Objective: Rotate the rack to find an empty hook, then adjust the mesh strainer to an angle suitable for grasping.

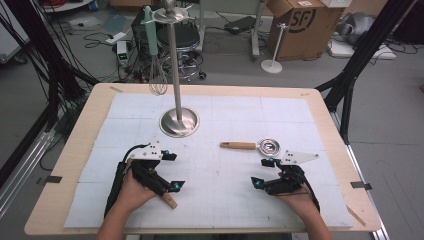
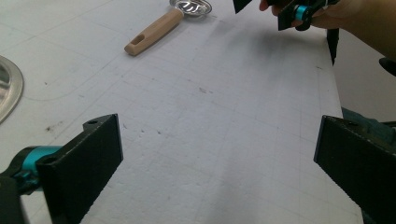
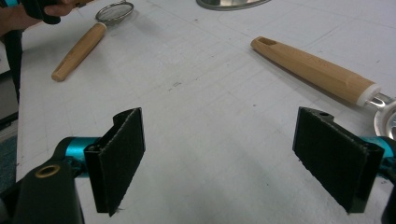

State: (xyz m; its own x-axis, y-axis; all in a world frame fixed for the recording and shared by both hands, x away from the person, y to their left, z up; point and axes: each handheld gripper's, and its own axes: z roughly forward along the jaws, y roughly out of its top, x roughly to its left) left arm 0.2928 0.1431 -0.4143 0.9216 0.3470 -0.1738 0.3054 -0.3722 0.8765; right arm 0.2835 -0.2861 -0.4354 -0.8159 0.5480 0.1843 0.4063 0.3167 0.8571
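- The work looks to be at its start: two wooden-handled utensils lie on the white mat (image 1: 215,200) of the worktop, and a whisk (image 1: 157,82) already hangs from the steel stand (image 1: 178,121) near the far edge, so I judge the aim is to hang the rest.
- The left tongs (image 1: 170,170) sit near the worktop's near-left corner, released, jaws wide apart in the left gripper view with bare mat between them.
- A small strainer (image 3: 115,13) with a wooden handle (image 3: 78,50) lies just beside the left tongs, partly under the left hand (image 1: 132,192) in the high view; nothing grips it.
- The right tongs (image 1: 262,172) rest near the near-right corner, likewise released, jaws spread and empty.
- The second utensil (image 1: 250,146), wooden handle and round metal head, lies right of the middle, just beyond the right tongs.
- Both forearms come in low from the near edge, hands resting on the mat, tongs angled inward toward each other.
- The next move likely calls for one pair of tongs to swing onto a handle, straddle it squarely and close.
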